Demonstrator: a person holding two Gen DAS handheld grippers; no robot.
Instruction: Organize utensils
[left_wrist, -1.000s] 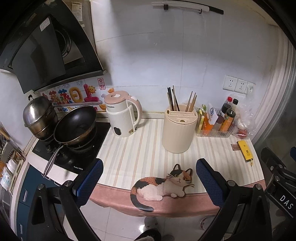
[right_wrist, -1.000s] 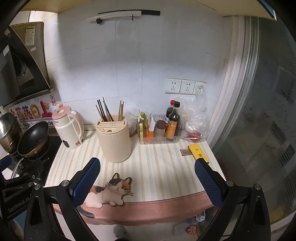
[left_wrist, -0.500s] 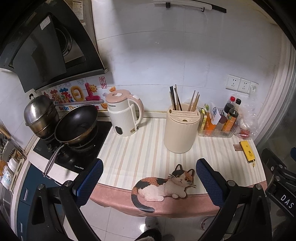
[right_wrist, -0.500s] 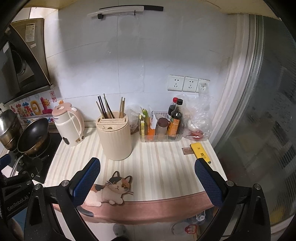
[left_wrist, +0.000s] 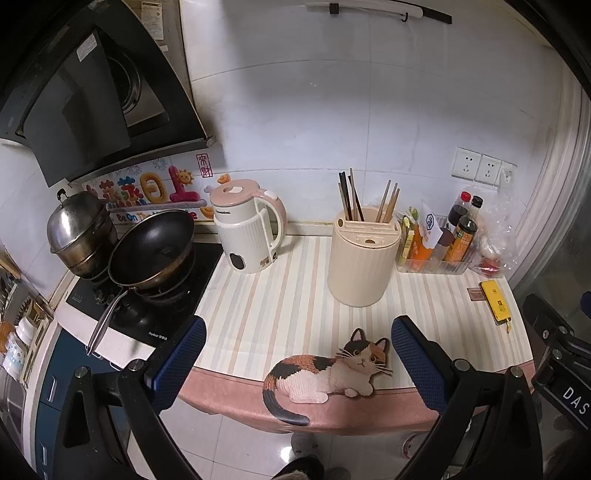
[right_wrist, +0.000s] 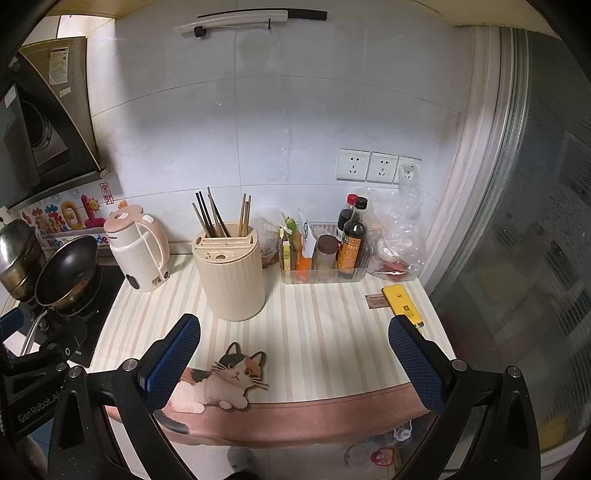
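A cream ribbed utensil holder stands on the striped counter; it also shows in the right wrist view. Dark chopsticks and light wooden chopsticks stand upright in its back slots, and show in the right wrist view as dark and light. My left gripper is open and empty, held in front of the counter edge. My right gripper is open and empty, also short of the counter edge.
A white and pink kettle stands left of the holder. A black pan and steel pot sit on the stove. A clear tray of bottles, a plastic bag and a yellow device lie right. A cat-shaped mat hangs over the edge.
Both grippers have moved slightly nearer and higher over the counter; the view shifts a little. Both stay open and empty.
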